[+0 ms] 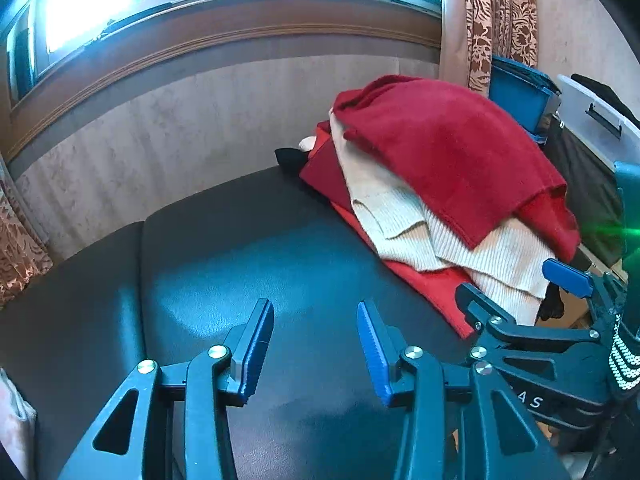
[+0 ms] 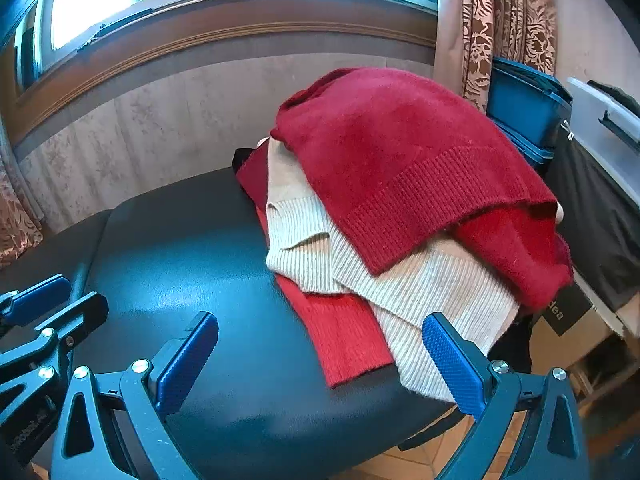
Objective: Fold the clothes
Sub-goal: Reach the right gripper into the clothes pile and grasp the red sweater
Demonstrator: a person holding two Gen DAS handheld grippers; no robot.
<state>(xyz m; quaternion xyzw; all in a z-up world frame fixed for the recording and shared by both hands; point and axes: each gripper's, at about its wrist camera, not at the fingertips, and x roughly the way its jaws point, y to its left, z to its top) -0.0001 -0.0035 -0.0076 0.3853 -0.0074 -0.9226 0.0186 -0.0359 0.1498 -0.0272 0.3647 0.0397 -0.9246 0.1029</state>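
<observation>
A pile of knitwear lies on the right part of a dark padded table [image 1: 248,264] [image 2: 176,248]. On top is a dark red sweater [image 1: 448,152] [image 2: 400,160], under it a cream ribbed sweater [image 1: 400,216] [image 2: 424,292], and at the bottom a brighter red garment [image 1: 436,284] [image 2: 344,332]. My left gripper [image 1: 316,344] hovers open over bare table, left of the pile, holding nothing. My right gripper [image 2: 320,360] is open wide at the pile's near edge, its fingers either side of the red and cream hems, holding nothing. Each gripper shows in the other's view: right gripper [image 1: 520,284], left gripper [image 2: 44,304].
A wall with a window sill runs behind the table. Patterned curtains [image 1: 500,20] hang at the right. Blue bins [image 2: 524,100] and a white crate [image 2: 612,128] stand right of the pile. A cardboard box [image 2: 568,316] sits below, on wooden floor.
</observation>
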